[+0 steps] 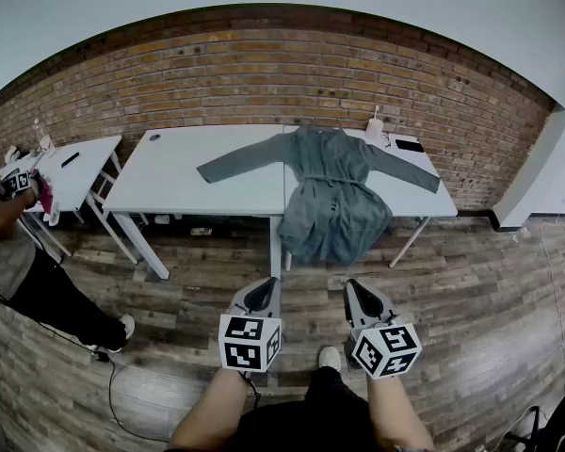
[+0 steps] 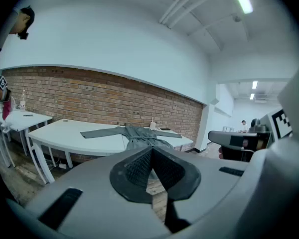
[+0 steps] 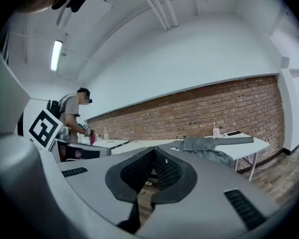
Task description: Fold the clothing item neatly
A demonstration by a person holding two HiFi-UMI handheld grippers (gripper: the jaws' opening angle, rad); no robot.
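The grey coat [image 1: 334, 196] at frame centre looks like soft, matt cloth, and it lies on smooth white tables [image 1: 193, 177]. Across the top, the wall [image 1: 264, 69] is rough red brick. The floor [image 1: 480, 281] lower down is worn wooden planks.

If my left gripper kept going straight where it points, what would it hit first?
Most likely the grey robe hanging off the white table, straight past the shut left gripper. Nothing stands between, though depth is unclear.
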